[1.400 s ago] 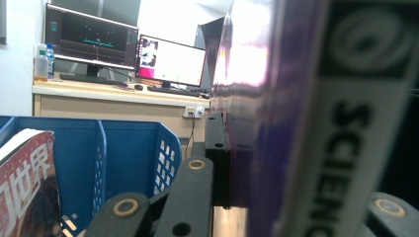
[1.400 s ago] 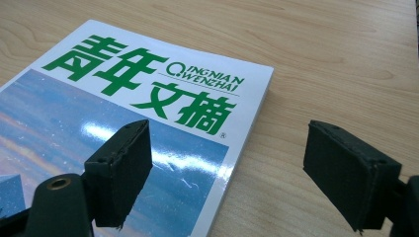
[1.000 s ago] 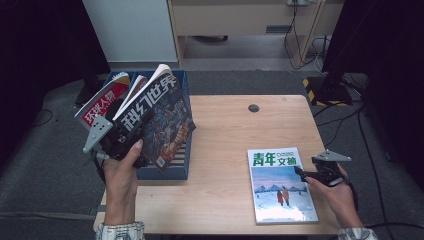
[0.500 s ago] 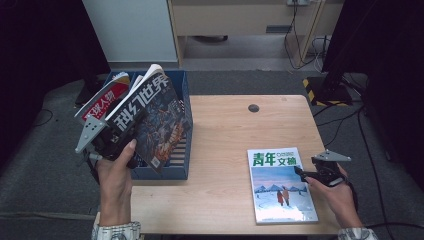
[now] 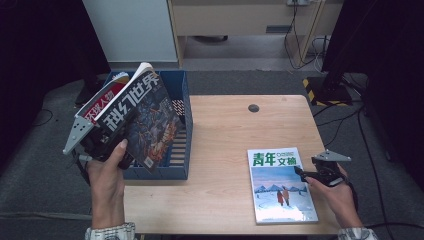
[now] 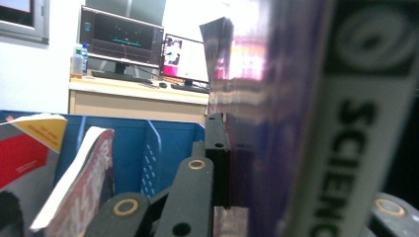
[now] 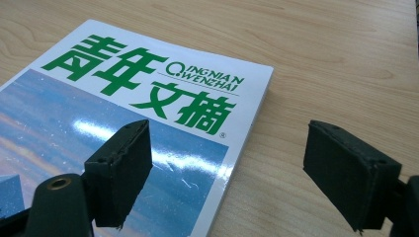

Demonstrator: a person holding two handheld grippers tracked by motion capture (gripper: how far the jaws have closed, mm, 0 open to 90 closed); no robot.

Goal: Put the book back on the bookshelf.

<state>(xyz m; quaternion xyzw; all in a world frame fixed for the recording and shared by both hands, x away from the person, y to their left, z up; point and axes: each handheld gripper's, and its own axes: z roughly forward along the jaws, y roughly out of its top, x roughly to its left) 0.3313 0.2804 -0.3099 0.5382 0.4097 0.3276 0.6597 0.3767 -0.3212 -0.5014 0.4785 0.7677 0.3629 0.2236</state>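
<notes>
High view first: the dark science-fiction magazine (image 5: 142, 122) is up in the air over the left end of the table, tilted, its lower corner hanging above the blue file box (image 5: 181, 165). My left gripper (image 5: 102, 142) has it by the lower edge, my left hand (image 5: 107, 172) wrapped around the handle below. From the left gripper view the jaws are closed on that magazine (image 6: 276, 123): one black jaw lies flat against the purple cover and the spine with the letters "SCIENC" runs up the right side, so close that it is blurred.

Behind it in the box leans a red-and-white magazine (image 5: 102, 100), propped toward the left wall; in the left gripper view I see its red cover (image 6: 29, 158) and a second, pale-edged one beside it, with the blue dividers (image 6: 150, 158) beyond.

Across the wooden table (image 5: 225, 135), well apart from the box, the green-titled magazine (image 5: 280, 182) lies flat near the front right corner, snowy scene face up. My right gripper (image 5: 305, 175) rests just at its right edge, held in my right hand (image 5: 337, 197). In the right gripper view the jaws stand wide apart and hold nothing; the left one hovers over the glossy cover (image 7: 148, 113), the right one over bare wood.

A small dark round spot (image 5: 254, 108) sits on the table's far edge. Monitors (image 6: 123, 37) stand on a desk in the background of the left gripper view.
</notes>
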